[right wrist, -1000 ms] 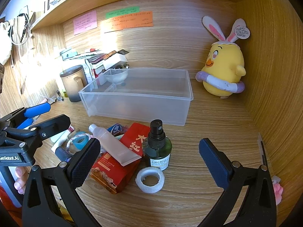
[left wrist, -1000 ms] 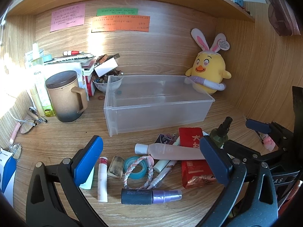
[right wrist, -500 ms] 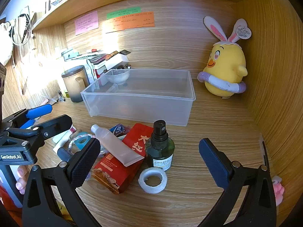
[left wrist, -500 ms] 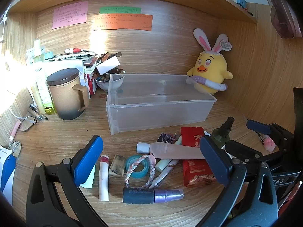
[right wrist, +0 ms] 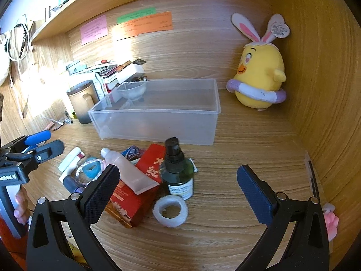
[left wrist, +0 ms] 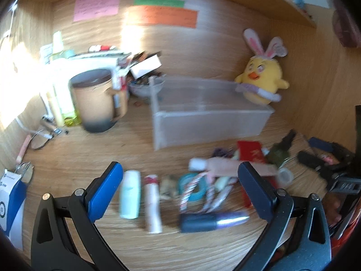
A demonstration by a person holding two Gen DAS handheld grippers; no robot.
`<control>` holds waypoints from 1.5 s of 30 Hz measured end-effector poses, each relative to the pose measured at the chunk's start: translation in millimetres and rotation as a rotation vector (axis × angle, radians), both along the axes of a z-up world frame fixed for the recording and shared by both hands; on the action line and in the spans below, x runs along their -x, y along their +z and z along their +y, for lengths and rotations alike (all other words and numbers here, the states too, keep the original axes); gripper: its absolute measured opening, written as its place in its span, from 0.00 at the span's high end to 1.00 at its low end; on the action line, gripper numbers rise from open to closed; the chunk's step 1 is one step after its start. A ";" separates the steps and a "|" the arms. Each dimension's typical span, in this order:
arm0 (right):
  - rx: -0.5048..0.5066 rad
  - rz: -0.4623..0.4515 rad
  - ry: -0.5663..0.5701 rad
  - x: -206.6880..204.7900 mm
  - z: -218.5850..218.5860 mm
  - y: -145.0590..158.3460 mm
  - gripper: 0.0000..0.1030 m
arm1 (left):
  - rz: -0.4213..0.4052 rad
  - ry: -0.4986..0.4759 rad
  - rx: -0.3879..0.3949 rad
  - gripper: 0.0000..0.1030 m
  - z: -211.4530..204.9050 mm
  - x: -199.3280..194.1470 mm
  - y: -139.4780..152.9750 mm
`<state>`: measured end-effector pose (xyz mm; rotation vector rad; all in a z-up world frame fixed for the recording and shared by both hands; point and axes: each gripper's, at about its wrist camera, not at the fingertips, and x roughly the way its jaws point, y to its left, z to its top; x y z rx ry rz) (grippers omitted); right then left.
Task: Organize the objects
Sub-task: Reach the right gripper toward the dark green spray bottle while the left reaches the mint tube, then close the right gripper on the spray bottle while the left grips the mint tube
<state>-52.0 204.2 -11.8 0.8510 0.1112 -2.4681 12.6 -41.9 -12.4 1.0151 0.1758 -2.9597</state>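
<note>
Left gripper [left wrist: 180, 188] spread wide above scattered toiletries. Right gripper [right wrist: 178, 186] likewise wide, empty, framing the green spray bottle [right wrist: 178, 171]. Clear bin [right wrist: 158, 110] behind.

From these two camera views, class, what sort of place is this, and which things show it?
Probably a home study desk set in a wooden alcove: sticky notes on the back panel, a lidded mug beside stacked books, and cosmetics scattered before a clear plastic bin.
</note>
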 end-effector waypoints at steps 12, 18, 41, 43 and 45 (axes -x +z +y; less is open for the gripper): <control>0.021 -0.081 -0.035 27.1 3.9 -22.4 0.01 | -0.151 0.117 -0.076 0.26 -56.9 13.0 -41.8; 0.013 -0.086 -0.033 32.3 -3.7 -27.2 0.18 | -0.184 0.115 -0.073 0.45 -61.2 16.3 -49.4; -0.005 -0.080 -0.024 34.2 -9.9 -31.2 0.62 | -0.126 0.106 0.004 0.76 -52.1 20.1 -41.5; 0.002 -0.061 -0.029 34.0 -7.5 -24.7 0.62 | -0.088 0.103 0.005 0.76 -49.5 19.7 -30.0; 0.006 -0.030 -0.034 33.5 -6.2 -16.4 0.62 | -0.054 0.091 0.001 0.76 -45.9 20.1 -19.7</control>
